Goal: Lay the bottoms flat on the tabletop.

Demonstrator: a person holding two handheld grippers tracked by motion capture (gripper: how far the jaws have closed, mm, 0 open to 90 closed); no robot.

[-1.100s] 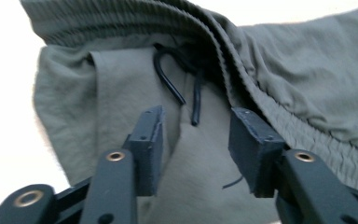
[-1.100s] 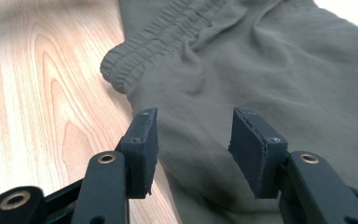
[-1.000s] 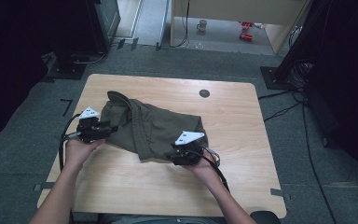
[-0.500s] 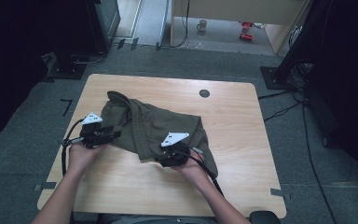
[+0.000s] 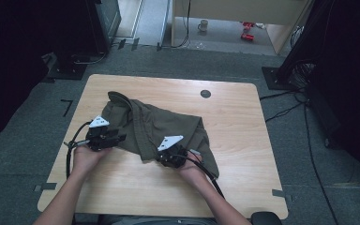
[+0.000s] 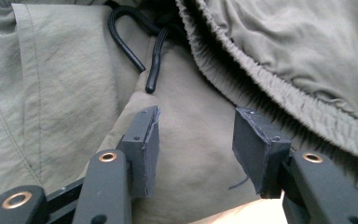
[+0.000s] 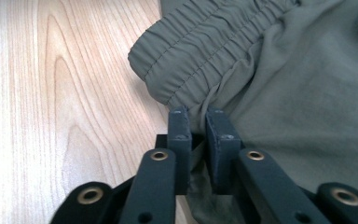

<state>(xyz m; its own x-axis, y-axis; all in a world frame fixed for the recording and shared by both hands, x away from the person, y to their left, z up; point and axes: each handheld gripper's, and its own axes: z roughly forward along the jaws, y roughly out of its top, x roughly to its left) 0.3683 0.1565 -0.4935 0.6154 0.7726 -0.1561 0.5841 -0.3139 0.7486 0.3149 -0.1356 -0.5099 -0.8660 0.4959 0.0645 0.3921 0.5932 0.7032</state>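
At the near edge of the tabletop [image 5: 243,178], two bare forearms come in from the bottom of the high view. Each hand holds a black gripper. The right gripper [image 7: 199,122] sits at the near side of the green shorts [image 5: 168,129]. Its jaws have just been closing, and now they pinch a fold of the green cloth between them. In the right gripper view the two black pads stand very close together, with the cloth squeezed in the small gap. This is just below the stretchy waistband [image 7: 200,51]. Bare wood lies to the left of the jaws in that view.

The left gripper [image 6: 196,140] is at the left side of the shorts. Its jaws stand about halfway apart and do not pinch anything. They hover over flat green cloth. Just past them lies a black drawstring [image 6: 135,46], bent in a loop, with its tip pointing down toward the jaws. A gathered, stretchy edge runs across the top right of the left gripper view.

The shorts lie crumpled in the middle of the tabletop. The tabletop is light wood with round corners. A small dark round cap [image 5: 205,93] sits in it near the far edge.

Past the tabletop is a grey floor [image 5: 168,61] with black cables [image 5: 286,110] on it. Farther back a white mug [image 5: 202,26] stands on the floor, near something small and red [image 5: 247,35].
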